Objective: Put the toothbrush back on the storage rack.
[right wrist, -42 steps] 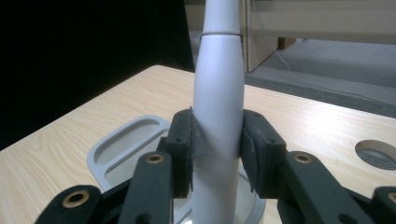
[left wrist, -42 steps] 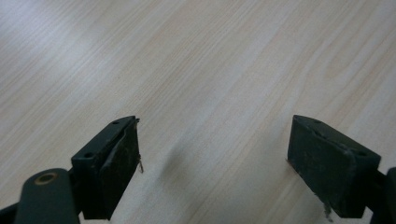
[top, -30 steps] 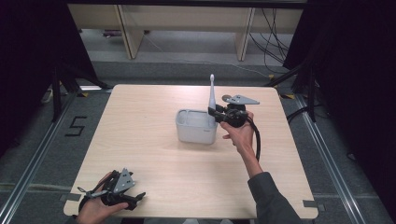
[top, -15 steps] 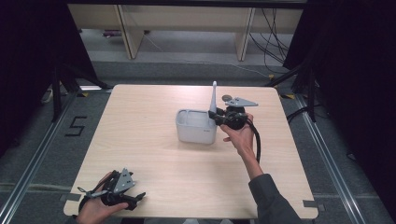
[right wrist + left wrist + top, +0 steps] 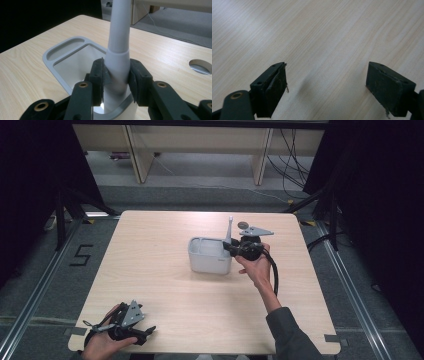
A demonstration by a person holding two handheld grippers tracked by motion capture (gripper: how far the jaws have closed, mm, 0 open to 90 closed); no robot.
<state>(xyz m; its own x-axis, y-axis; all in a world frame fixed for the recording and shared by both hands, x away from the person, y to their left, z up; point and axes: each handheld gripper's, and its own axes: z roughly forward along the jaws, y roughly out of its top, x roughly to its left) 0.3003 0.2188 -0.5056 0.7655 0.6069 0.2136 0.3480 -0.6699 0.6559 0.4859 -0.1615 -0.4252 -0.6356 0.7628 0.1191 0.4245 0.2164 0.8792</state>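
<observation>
Right gripper (image 5: 116, 75): I've clamped the grey handle (image 5: 117, 45).
Next: I'd lower it straight into the bin (image 5: 210, 255) (no tilting).
Left gripper (image 5: 327, 85): wide open, empty.

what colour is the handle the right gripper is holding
Pale grey handle, clearest in the right gripper view.

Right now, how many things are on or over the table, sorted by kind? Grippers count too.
Grippers: 2, the left gripper open and the right gripper shut on the handle.
Grey containers: 1, the tub.
Grey handled tools: 1, the upright handle over the tub's corner.
Total: 4.
</observation>
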